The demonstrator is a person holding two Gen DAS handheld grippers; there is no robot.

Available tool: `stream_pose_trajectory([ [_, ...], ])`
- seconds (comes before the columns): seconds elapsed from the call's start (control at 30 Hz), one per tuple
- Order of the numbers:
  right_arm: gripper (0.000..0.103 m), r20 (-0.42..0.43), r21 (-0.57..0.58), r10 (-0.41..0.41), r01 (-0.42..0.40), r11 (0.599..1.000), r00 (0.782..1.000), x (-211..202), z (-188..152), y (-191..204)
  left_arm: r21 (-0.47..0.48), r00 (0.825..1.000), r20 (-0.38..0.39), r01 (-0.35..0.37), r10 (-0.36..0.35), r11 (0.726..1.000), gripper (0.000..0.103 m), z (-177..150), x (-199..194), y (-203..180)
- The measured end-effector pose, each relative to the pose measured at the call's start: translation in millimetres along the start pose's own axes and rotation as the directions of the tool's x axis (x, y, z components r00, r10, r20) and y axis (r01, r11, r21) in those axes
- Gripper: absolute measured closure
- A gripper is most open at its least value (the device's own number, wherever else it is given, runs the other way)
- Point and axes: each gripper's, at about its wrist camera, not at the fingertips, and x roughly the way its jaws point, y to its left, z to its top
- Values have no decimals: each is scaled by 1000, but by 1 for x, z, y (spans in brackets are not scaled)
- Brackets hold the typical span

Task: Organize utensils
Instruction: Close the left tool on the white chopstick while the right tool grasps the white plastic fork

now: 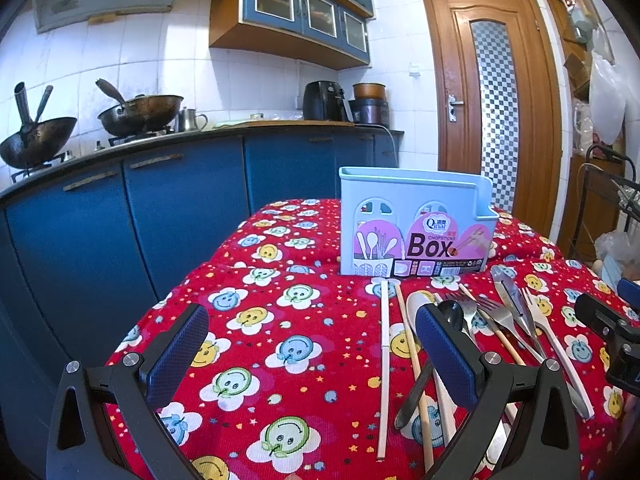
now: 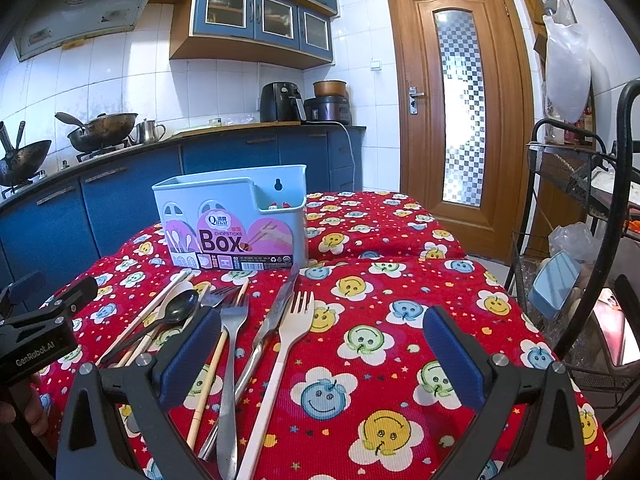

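Seemingly nothing is sorted yet: the blue chopsticks box [image 2: 236, 220] stands on the counter [image 2: 400, 320] with no utensil visibly in it, and every utensil lies loose on the cloth just in front of it. Both the left gripper [image 1: 312, 344] and the right gripper [image 2: 320, 348] hover with jaws spread wide, holding nothing. Counted as best the overlap allows: three forks, among them a white-handled fork [image 2: 288, 328]; one knife [image 2: 276, 308]; one black spoon [image 2: 178, 308]; one white spoon [image 1: 418, 308]; and roughly four chopsticks [image 1: 385, 360]. All of it remains to be placed.
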Motion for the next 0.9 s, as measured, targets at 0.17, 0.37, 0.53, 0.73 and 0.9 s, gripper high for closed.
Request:
stream_pose_trajectory([
  [0.17, 0, -55, 16, 30, -29, 999, 998, 6, 2, -6, 10, 998, -59, 29, -29, 1000, 0, 5, 10, 0],
  [0.37, 5, -181, 18, 76, -74, 997, 981, 16, 11, -11, 26, 983, -170, 81, -76, 996, 0, 19, 28, 3],
  [0.53, 26, -279, 11, 81, -82, 997, 957, 28, 18, -13, 76, 947, -306, 125, -96, 989, 0, 24, 51, -1],
  [0.73, 49, -429, 70, 144, -126, 989, 892, 53, 28, -19, 59, 875, -459, 202, -154, 978, 16, 31, 78, -8],
  [0.9, 57, -523, 100, 186, -157, 983, 831, 67, 32, -20, 48, 805, -562, 259, -188, 965, 35, 33, 95, -15],
])
